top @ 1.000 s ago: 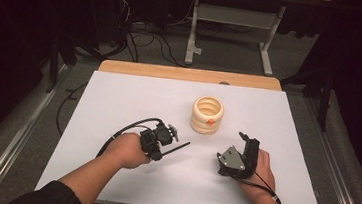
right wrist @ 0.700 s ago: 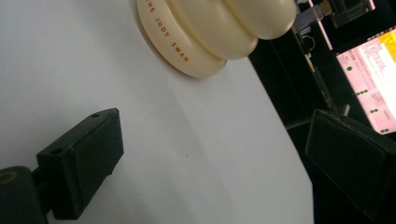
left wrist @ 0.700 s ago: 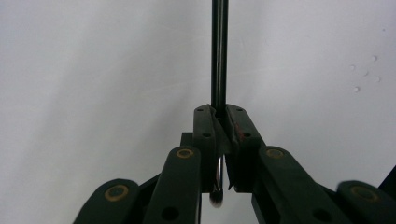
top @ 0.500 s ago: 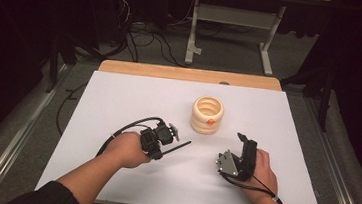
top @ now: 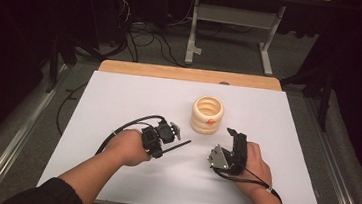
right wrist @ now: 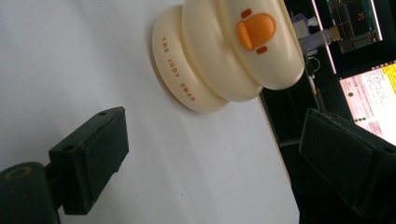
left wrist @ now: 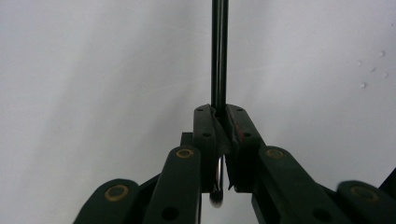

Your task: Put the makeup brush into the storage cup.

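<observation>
- High view: a cream, ribbed, ring-stacked plastic holder (top: pixel 207 115) with an orange duck bill on its side is seen standing upright on a white sheet (top: pixel 119 101) that covers a pale wooden table (top: pixel 186 74).
- The inside of the holder is not made out from any view, and the dark room behind the table is largely lost in shadow.
- The left gripper (top: pixel 183 143) is held low over the sheet, left of the holder and apart from it, its jaws clamped on a thin black rod (top: pixel 176 146).
- In the left gripper view the rod (left wrist: pixel 219 51) is seen pinched between the two pads and is cut off by the top edge; its lower end is hidden between the jaws.
- The right gripper (top: pixel 231 133) is held just below and right of the holder, near it but not touching.
- In the right gripper view the jaws stand wide with nothing between them, having just been closing slightly; the holder (right wrist: pixel 224 51) lies ahead of them, tilted by the camera and cut off at the top, and small orange lettering on its base is hard to read.
</observation>
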The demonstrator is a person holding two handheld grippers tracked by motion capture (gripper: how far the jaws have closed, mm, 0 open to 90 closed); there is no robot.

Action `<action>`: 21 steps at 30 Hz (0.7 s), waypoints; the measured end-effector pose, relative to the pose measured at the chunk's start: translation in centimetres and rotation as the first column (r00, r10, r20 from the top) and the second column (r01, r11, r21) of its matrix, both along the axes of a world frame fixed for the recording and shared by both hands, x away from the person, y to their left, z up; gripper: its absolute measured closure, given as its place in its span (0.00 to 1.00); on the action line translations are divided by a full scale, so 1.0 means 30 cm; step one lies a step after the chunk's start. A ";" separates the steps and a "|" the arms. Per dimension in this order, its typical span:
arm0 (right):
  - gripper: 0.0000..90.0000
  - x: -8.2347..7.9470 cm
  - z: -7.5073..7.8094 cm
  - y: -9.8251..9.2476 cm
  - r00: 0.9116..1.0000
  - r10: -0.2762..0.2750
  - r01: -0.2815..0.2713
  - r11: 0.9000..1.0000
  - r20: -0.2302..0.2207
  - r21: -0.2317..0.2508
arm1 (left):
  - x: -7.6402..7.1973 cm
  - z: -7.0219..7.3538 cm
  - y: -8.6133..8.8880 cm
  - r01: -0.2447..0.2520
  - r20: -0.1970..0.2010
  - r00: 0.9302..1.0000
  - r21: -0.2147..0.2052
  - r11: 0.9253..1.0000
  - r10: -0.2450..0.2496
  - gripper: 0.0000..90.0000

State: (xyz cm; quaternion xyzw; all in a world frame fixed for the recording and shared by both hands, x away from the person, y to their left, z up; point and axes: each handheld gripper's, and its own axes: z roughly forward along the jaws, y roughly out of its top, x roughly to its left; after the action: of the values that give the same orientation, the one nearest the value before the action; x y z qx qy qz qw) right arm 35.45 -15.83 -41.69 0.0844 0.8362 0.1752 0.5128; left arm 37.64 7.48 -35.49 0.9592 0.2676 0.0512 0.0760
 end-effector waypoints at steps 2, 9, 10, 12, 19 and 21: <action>0.11 -0.004 -0.002 0.005 1.000 -0.005 0.005 1.000 0.004 0.002 | 0.002 0.004 0.003 0.001 0.002 1.000 -0.003 1.000 -0.001 0.93; 0.11 -0.021 -0.007 0.012 0.999 0.014 -0.012 0.999 0.030 -0.047 | -0.003 0.002 -0.004 0.018 0.008 1.000 0.007 1.000 -0.018 0.93; 0.11 -0.023 -0.008 0.013 0.999 0.023 -0.021 0.998 0.034 -0.057 | -0.004 0.002 -0.007 0.022 0.012 1.000 0.010 1.000 -0.022 0.93; 0.13 -0.037 -0.014 0.017 0.999 0.025 -0.022 0.998 0.046 -0.062 | -0.009 0.005 -0.013 0.036 0.037 0.999 0.034 0.999 -0.037 0.93; 0.20 -0.049 -0.024 0.018 0.998 0.039 -0.035 0.996 0.040 -0.083 | -0.009 0.016 -0.018 0.037 0.040 0.998 0.035 0.999 -0.038 0.93; 0.23 -0.051 -0.024 0.019 0.998 0.044 -0.040 0.995 0.038 -0.089 | -0.009 0.018 -0.021 0.041 0.039 0.998 0.030 0.999 -0.042 0.93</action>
State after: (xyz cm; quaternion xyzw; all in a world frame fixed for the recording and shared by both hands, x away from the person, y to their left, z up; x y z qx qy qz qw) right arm 33.93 -15.25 -42.41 0.0407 0.8343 0.1507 0.5288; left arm 37.37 6.84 -34.96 0.9643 0.2454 0.0725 0.0686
